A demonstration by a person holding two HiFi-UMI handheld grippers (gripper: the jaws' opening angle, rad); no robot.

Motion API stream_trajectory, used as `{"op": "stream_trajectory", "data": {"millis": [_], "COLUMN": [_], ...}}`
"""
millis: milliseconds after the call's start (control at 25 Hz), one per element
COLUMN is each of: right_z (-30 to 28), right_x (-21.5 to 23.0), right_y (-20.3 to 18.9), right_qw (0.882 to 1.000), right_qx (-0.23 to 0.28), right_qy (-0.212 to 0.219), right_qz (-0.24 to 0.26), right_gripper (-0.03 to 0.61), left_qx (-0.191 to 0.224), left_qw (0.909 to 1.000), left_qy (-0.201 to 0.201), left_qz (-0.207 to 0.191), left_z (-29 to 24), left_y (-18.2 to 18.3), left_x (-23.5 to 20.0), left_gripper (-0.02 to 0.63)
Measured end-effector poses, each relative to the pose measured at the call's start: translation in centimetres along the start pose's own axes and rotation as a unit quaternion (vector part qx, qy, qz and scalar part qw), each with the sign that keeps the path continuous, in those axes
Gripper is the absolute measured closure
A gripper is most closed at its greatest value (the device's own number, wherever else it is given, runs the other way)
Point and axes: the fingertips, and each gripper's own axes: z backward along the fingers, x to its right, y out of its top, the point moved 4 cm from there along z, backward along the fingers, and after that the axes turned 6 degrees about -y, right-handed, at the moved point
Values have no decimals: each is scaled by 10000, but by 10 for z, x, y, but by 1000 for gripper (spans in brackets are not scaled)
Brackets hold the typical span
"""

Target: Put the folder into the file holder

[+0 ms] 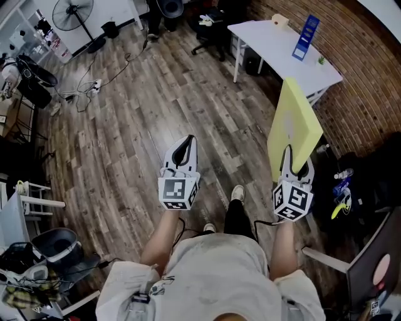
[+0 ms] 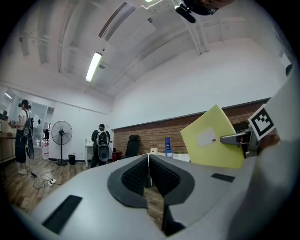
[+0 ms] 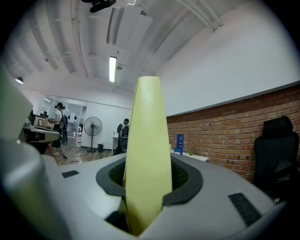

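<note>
A pale yellow folder [image 1: 292, 123] stands on edge in my right gripper [image 1: 294, 160], which is shut on its lower end. Seen along the jaws, the folder [image 3: 146, 140] rises edge-on out of the right gripper [image 3: 145, 180]. My left gripper [image 1: 185, 145] hangs level to the left of it with nothing in it; its pads meet in the left gripper view, so this gripper [image 2: 148, 164] is shut. From there the folder [image 2: 211, 138] shows to the right. A blue upright holder [image 1: 306, 36] stands on the white table [image 1: 279, 59] ahead.
A brick wall [image 1: 369, 75] runs behind the table. A black office chair [image 1: 213, 28] and a floor fan [image 1: 74, 12] stand far back, and cables [image 1: 94, 84] lie on the wood floor. A grey bin [image 1: 56, 243] is at lower left. Two people [image 2: 101, 146] stand in the distance.
</note>
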Motion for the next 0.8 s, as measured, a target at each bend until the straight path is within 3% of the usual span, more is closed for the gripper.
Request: {"op": "stream_trajectory", "data": {"millis": [400,800], "right_z": [-103,-178], "right_x": [25,72], "right_y": [-24,-40], "right_qw": [9986,9964], "right_qx": [-413,-733], "right_qy": [78,-98], "right_qz": [-310,-426], "right_gripper": [408,408], "left_qx": [-399,-771], "left_qw": [9992,9961], "left_qy": [-35,-426], "left_qz": [-93,-11], "left_z": [-113,-218], "left_y": [-13,-28], "left_x": [3,33], "left_gripper": [594,594]}}
